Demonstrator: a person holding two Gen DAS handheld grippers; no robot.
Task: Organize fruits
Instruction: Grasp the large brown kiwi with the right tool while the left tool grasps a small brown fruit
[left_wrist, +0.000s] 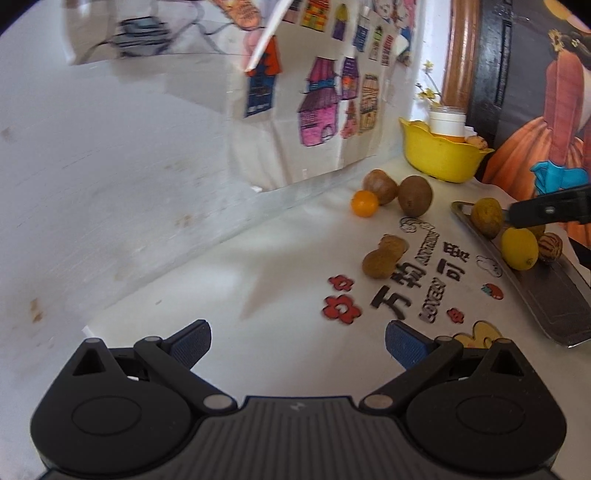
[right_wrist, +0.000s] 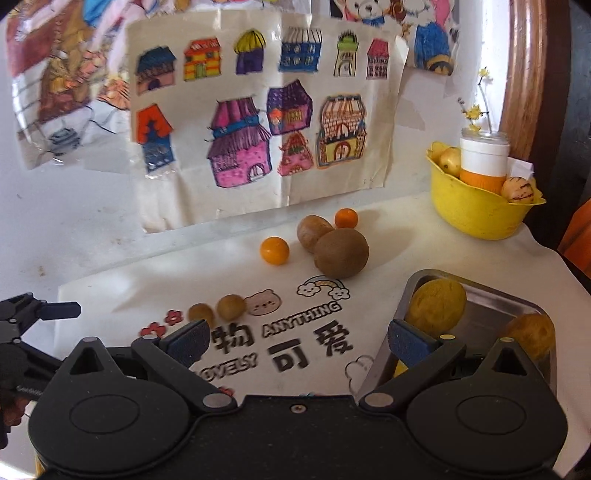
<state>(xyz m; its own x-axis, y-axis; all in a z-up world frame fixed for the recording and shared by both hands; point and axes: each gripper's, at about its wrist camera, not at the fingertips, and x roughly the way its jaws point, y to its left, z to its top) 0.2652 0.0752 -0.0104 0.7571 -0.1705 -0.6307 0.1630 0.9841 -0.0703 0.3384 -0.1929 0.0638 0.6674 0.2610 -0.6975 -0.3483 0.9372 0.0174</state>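
My left gripper (left_wrist: 298, 345) hangs empty, jaws apart. At twelve o'clock two brown nuts (right_wrist: 216, 309), two oranges (right_wrist: 274, 250) and two kiwis (right_wrist: 341, 252) wait on the mat (right_wrist: 110, 295). My right gripper (right_wrist: 298, 341), jaws spread, hovers beside the tray (right_wrist: 498, 295), which holds three fruits.

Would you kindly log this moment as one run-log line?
left claw: open, empty | right claw: open, empty, beside metal tray | lemon in tray | kiwi loose on mat
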